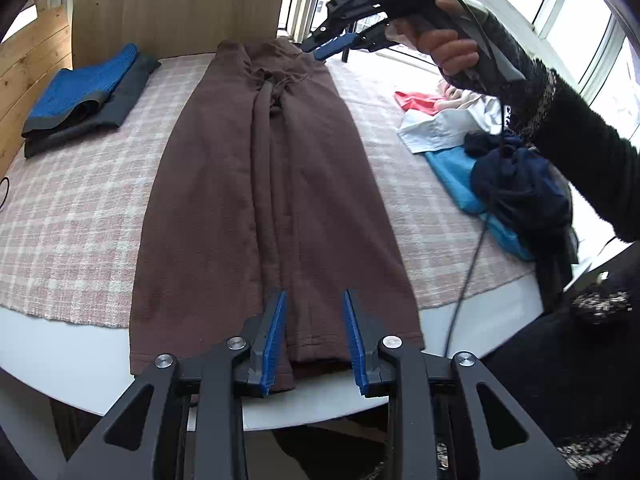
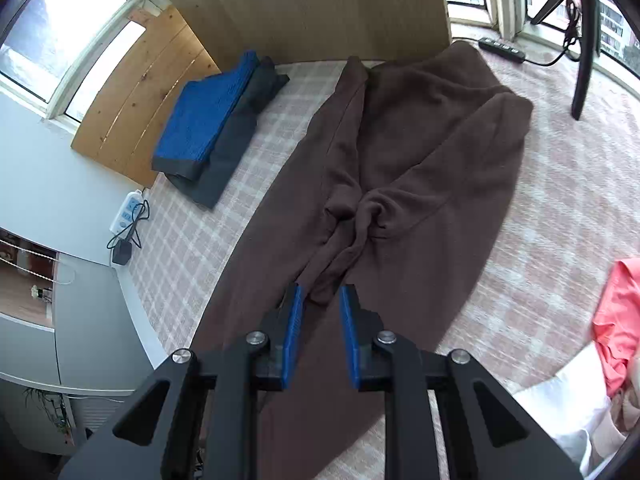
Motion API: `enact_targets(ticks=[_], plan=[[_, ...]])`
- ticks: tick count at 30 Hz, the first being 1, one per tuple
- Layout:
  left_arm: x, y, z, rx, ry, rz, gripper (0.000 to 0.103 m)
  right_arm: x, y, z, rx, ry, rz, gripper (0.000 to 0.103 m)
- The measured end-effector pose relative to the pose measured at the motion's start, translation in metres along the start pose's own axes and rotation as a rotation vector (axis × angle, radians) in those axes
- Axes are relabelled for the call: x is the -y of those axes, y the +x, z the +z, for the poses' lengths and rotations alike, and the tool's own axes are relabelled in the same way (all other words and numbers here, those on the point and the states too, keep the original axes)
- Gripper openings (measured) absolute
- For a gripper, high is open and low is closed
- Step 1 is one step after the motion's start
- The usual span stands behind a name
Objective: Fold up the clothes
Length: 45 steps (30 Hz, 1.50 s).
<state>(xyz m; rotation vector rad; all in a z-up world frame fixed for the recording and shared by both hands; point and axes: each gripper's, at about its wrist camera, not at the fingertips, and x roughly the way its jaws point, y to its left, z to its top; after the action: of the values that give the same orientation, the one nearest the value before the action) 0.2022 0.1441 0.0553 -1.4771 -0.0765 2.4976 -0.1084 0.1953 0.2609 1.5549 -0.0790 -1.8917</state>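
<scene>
Brown trousers [image 1: 276, 184] lie flat lengthwise on the pink checked cloth [image 1: 80, 208], hems at the near table edge, waist toward the wooden panel [image 1: 176, 0]; my left gripper [image 1: 314, 336] hangs wide and empty above the hems, my right gripper [image 2: 320, 336] part-open and empty above the crotch. To fold well, I judge I should smooth the crotch bunching, then pinch both layers squarely. Left of the trousers sits a folded blue-and-grey stack [image 1: 84, 96], right an unfolded heap [image 1: 500, 168], windows [image 1: 576, 12] beyond
</scene>
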Motion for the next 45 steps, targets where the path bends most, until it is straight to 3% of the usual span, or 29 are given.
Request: enact_targets(ticks=[3,6,10,15,16,17,18,19,21,25,29,32,35,36,37,38,39,40,42,45], plan=[[0.001,0.014,-0.007,-0.032,0.008,0.063,0.029,0.004,0.027,0.019,-0.027,0.024,-0.012,0.032],[-0.005,0.025,-0.013,-0.058,-0.006,0.079,0.030,0.010,0.049,0.038,-0.071,0.063,-0.015,0.032],[-0.010,0.028,-0.015,-0.059,-0.039,0.057,0.027,0.011,0.070,0.048,-0.119,0.058,-0.064,0.032],[-0.014,0.023,-0.017,-0.060,-0.073,0.036,0.027,0.014,0.067,0.052,-0.127,0.088,-0.032,0.032],[-0.015,0.022,-0.018,-0.061,-0.083,0.029,0.027,0.017,0.069,0.053,-0.131,0.100,-0.035,0.029],[-0.016,0.022,-0.019,-0.062,-0.087,0.025,0.027,0.020,0.071,0.053,-0.136,0.107,-0.042,0.013],[-0.017,0.023,-0.020,-0.063,-0.091,0.022,0.027,0.022,0.072,0.052,-0.141,0.107,-0.051,0.009],[-0.018,0.023,-0.020,-0.065,-0.094,0.018,0.024,0.023,0.073,0.052,-0.142,0.102,-0.051,0.008],[-0.018,0.022,-0.021,-0.066,-0.100,-0.002,0.000,0.021,0.066,0.051,-0.135,0.082,-0.053,0.007],[-0.005,0.012,-0.019,-0.068,-0.062,-0.044,0.000,0.020,0.035,0.049,-0.085,0.044,-0.080,0.006],[0.001,0.015,-0.025,-0.097,-0.058,-0.088,0.000,0.023,0.050,0.041,-0.090,-0.015,-0.165,0.006],[-0.005,-0.010,-0.024,-0.024,-0.053,-0.045,0.008,0.018,0.042,0.035,-0.084,-0.044,-0.169,0.011],[-0.014,-0.022,-0.028,0.017,-0.030,-0.008,0.048,0.006,0.014,0.025,-0.029,-0.050,-0.155,0.017],[-0.016,-0.017,-0.031,-0.001,-0.021,-0.020,0.047,0.001,0.008,0.019,-0.016,-0.063,-0.141,0.018],[-0.016,-0.008,-0.033,-0.025,-0.002,-0.009,0.047,-0.005,0.003,0.013,-0.010,-0.077,-0.121,0.018],[-0.017,0.001,-0.036,-0.048,0.019,0.005,0.038,-0.011,0.001,0.007,-0.009,-0.087,-0.099,0.018],[-0.019,0.009,-0.038,-0.070,0.027,0.023,0.016,-0.018,0.003,0.001,-0.014,-0.100,-0.080,0.018],[-0.023,0.010,-0.037,-0.064,0.010,0.004,0.010,-0.024,0.006,-0.005,-0.022,-0.116,-0.063,0.018],[-0.031,0.011,-0.036,-0.043,-0.030,-0.043,0.008,-0.039,0.020,-0.013,-0.052,-0.158,-0.058,0.018],[-0.025,0.012,-0.040,-0.052,0.010,-0.049,0.009,-0.045,0.051,-0.025,-0.110,-0.185,-0.112,0.018]])
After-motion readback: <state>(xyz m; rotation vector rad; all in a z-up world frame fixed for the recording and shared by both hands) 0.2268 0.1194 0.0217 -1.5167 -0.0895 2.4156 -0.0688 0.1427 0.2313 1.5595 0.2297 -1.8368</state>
